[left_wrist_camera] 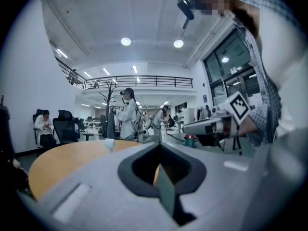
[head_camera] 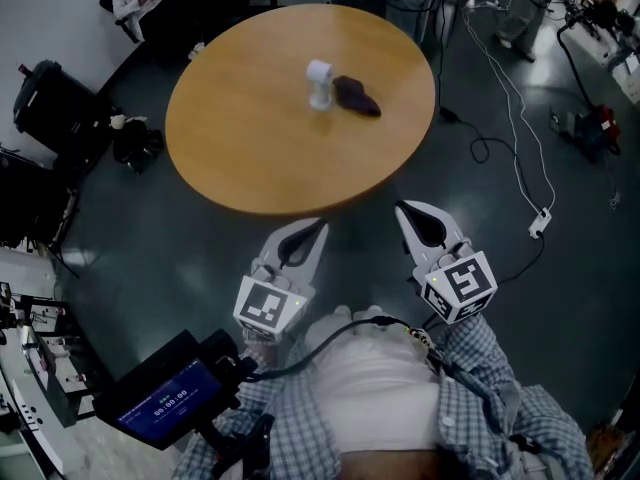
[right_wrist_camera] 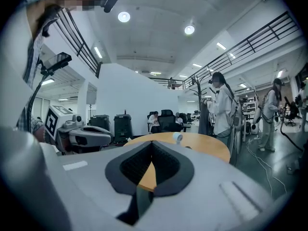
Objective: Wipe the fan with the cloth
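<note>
Round table (head_camera: pixel 260 138), small white fan (head_camera: pixel 319 83) beside crumpled dark cloth (head_camera: pixel 357 95); left gripper (head_camera: pixel 316 230) and right gripper (head_camera: pixel 405 211) closed, empty

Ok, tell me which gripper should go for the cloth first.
Right, probably. The cloth lies right of the fan, on the right gripper side; the left gripper, also shut and empty, faces the fan.

Clear reach over the near half of the counter

The round wooden counter (head_camera: pixel 250 158) is lying bare along its near edge; only the small white fan (head_camera: pixel 320 84) and the dark purple crumpled cloth (head_camera: pixel 357 96) just beside it are standing farther back, while a white power strip (head_camera: pixel 540 223) is lying on the floor at right.
</note>
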Demonstrator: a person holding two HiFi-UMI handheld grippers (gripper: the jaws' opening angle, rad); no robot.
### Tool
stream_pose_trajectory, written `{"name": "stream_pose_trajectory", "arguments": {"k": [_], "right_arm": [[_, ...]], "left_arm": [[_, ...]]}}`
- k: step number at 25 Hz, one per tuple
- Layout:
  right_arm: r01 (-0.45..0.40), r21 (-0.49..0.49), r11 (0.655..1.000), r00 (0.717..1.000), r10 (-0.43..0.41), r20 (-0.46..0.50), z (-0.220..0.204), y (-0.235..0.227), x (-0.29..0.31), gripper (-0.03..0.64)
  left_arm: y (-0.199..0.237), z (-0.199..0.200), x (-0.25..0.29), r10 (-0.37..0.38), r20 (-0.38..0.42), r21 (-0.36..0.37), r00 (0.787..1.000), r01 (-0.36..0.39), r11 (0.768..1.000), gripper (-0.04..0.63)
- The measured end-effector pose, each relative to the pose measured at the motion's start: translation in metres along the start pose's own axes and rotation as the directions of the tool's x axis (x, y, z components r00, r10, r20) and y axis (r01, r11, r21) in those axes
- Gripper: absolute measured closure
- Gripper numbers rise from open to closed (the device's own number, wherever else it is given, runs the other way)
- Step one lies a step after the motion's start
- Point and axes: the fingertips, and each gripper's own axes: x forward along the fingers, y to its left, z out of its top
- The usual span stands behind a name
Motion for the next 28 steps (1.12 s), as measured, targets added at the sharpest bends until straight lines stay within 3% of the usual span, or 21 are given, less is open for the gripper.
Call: {"name": "stream_pose_trajectory", "arguments": {"k": [10,15,28], "right_arm": [[-0.006,0.029,1.0,1.0,0.007,-0.029,-0.015,-0.006,0.003,0.614],[-0.042,0.037,0.998,0.998,0.043,-0.038,-0.044,-0.038,0.001,0.614],[-0.077,0.009,0.997,0.993,0.078,-0.09,-0.048,-0.047,0.018,0.614]], "left_arm": [[-0.003,-0.009,0.009,0.007,-0.008,-0.009,1.0,-0.007,1.0,0.595],[-0.026,-0.024,0.05,0.003,-0.022,0.009,1.0,-0.003,1.0,0.595],[-0.005,-0.022,0.081,0.034,-0.028,0.024,0.999,-0.033,0.999,0.595]]}}
